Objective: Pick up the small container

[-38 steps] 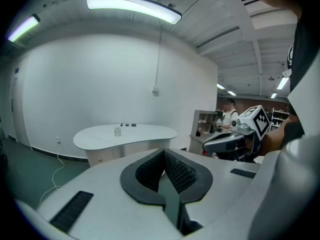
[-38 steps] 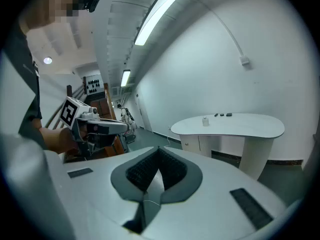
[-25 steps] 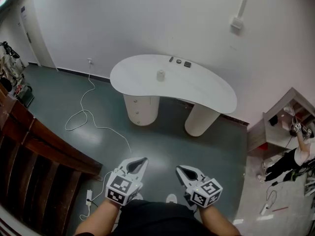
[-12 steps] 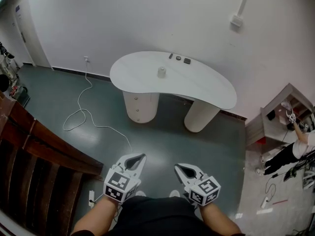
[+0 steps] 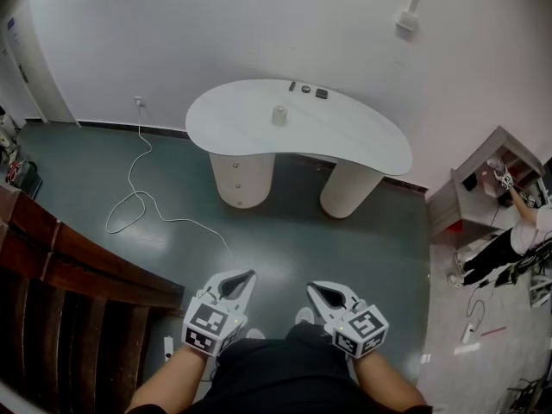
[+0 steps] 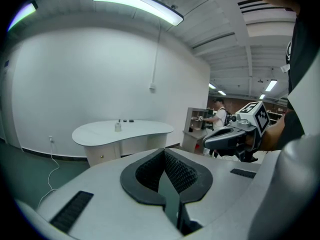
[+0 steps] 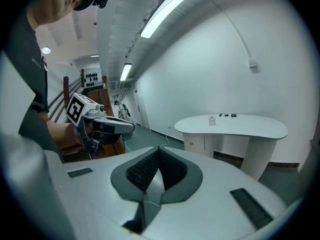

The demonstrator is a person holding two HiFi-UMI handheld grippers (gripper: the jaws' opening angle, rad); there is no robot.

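The small container (image 5: 279, 116) stands on the white table (image 5: 345, 141), towards its far edge; what is in it I cannot tell. Three dark items (image 5: 306, 91) lie behind it. The left gripper (image 5: 240, 279) and right gripper (image 5: 317, 290) are well away from the table, with jaws closed together on nothing. Only the head view shows a cable (image 5: 138, 201) on the floor left of the table. Only the gripper views show ceiling lamps (image 6: 137, 4).
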